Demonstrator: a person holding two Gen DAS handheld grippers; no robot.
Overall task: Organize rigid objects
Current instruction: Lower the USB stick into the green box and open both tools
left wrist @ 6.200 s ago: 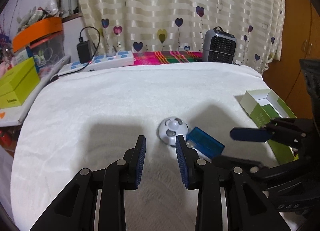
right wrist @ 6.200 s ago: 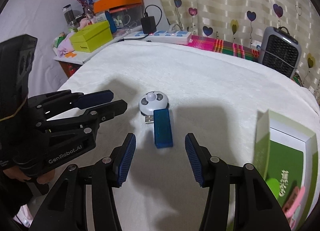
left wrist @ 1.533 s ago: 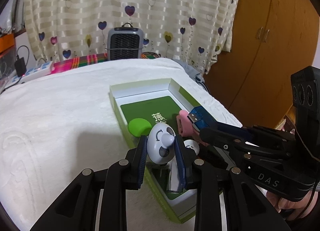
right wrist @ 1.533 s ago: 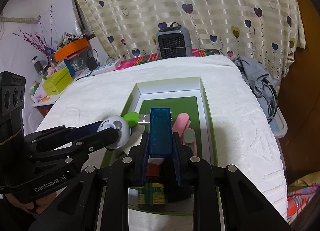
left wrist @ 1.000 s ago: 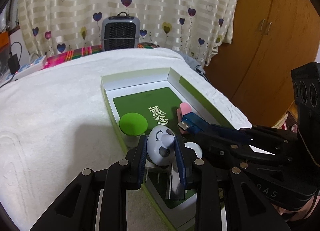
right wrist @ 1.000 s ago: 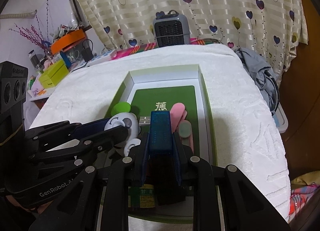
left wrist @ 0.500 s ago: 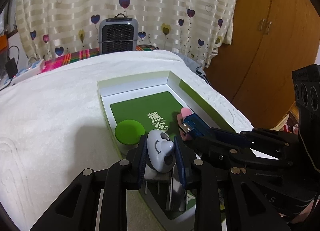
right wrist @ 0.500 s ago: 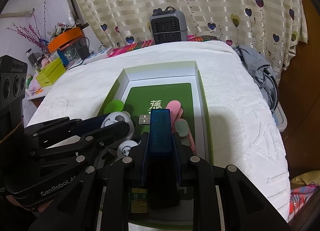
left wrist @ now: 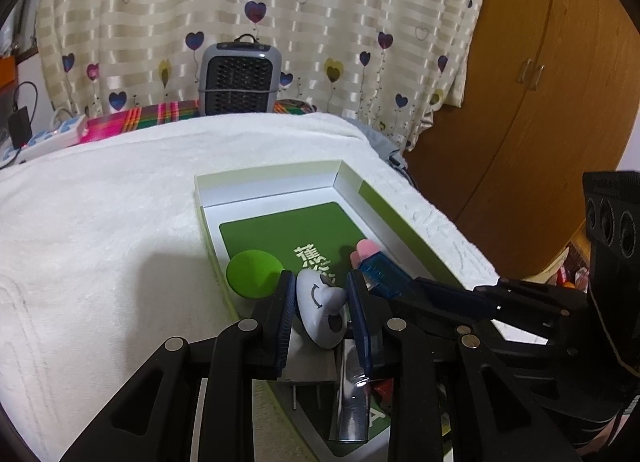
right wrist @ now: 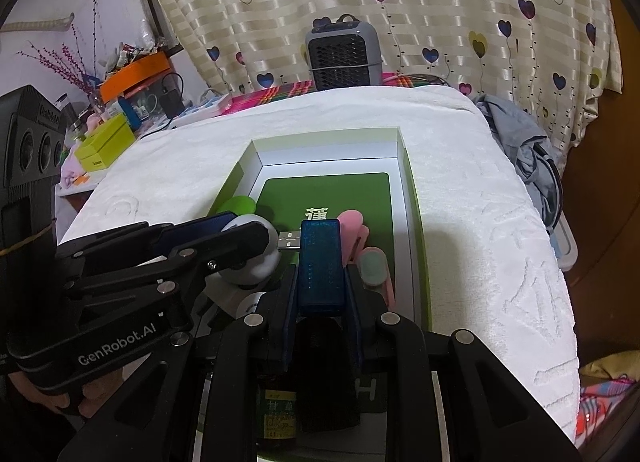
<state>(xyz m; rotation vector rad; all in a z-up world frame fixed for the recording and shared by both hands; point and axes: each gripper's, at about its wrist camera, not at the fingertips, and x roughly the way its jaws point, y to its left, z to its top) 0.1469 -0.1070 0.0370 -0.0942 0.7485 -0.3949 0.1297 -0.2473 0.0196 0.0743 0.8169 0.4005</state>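
Note:
My left gripper (left wrist: 320,298) is shut on a round white-and-grey gadget (left wrist: 320,308), held over the near part of the open green-and-white box (left wrist: 264,182). My right gripper (right wrist: 320,282) is shut on a blue USB stick (right wrist: 321,262), its metal plug pointing left, also over the box (right wrist: 404,166). In the right wrist view the left gripper (right wrist: 240,238) and the gadget (right wrist: 256,266) sit just left of the stick. In the left wrist view the stick (left wrist: 384,274) and right gripper (left wrist: 412,286) are close on the right.
The box holds a green-lidded jar (left wrist: 254,274), a pink item (right wrist: 354,238), a small brown bottle (right wrist: 276,410) and other bits. A grey heater (left wrist: 239,78) stands behind the white-towelled table (left wrist: 100,222). Clutter (right wrist: 108,134) lies left; a wardrobe (left wrist: 540,102) right.
Both grippers have sunk slightly lower over the box with their objects. The round gadget has tilted forward in the left gripper. Both stay shut.

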